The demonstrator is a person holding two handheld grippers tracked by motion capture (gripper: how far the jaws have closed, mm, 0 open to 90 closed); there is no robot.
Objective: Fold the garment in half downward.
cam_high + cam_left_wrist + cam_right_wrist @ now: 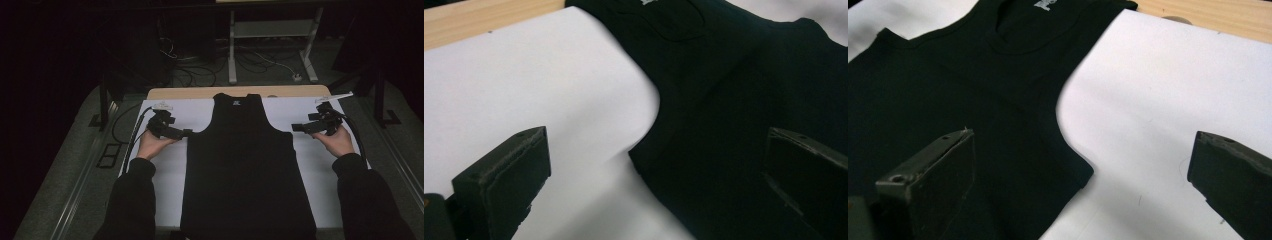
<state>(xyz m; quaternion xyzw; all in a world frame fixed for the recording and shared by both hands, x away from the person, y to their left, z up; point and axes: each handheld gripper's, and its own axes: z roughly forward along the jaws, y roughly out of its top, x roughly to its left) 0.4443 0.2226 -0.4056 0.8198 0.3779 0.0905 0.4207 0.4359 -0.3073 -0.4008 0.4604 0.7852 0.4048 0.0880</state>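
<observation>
A black sleeveless vest (245, 165) lies flat on a white sheet (315, 165), neck toward the far edge, hem toward me. My left gripper (186, 133) sits at the vest's left armhole corner, open, its jaws straddling that corner (639, 155) in the left gripper view. My right gripper (296, 127) sits at the right armhole corner, open too, with the corner of cloth (1083, 175) between its spread jaws. A small white label (235, 103) shows inside the neckline.
The white sheet covers a wooden table (200, 93) whose bare far edge shows beyond the vest. Cables trail from both grippers off the table sides. Past the table stand a metal frame (272, 45) and floor cables. Dark floor flanks both sides.
</observation>
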